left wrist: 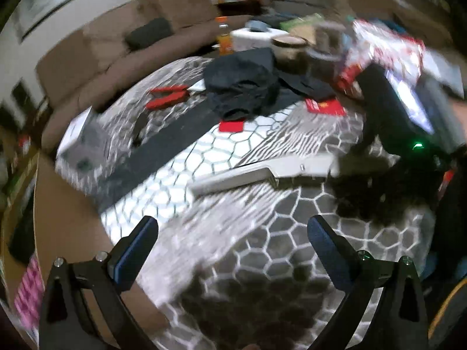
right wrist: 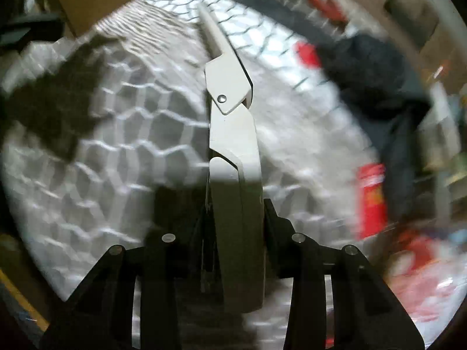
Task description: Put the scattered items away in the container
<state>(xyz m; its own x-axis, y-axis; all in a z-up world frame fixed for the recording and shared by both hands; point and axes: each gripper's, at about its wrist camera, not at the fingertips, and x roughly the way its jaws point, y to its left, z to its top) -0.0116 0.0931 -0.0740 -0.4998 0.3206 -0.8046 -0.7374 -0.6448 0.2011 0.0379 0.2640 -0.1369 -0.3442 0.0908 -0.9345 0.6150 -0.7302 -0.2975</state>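
A pale grey scissors-like tool (right wrist: 230, 134) runs straight out from my right gripper (right wrist: 236, 205), which is shut on its handle end; the pointed tip faces away over the honeycomb-patterned tablecloth (right wrist: 122, 122). In the left wrist view the same tool (left wrist: 262, 172) lies level just above the cloth, and its right end disappears into the dark right gripper (left wrist: 347, 169). My left gripper (left wrist: 232, 223) hangs open over the cloth with nothing between its fingers. Red-handled pliers (left wrist: 166, 97) and two red cards (left wrist: 232, 125) (left wrist: 325, 106) lie farther back. A pale box (left wrist: 81, 143) stands blurred at the table's left edge.
A crumpled black cloth (left wrist: 245, 87) lies mid-table beside a long black strip (left wrist: 163, 151). An orange bottle (left wrist: 224, 38), a paper roll (left wrist: 251, 39) and colourful packets (left wrist: 379, 52) crowd the far side. A brown sofa (left wrist: 116, 43) stands behind. A red packet (right wrist: 370, 195) lies right of the tool.
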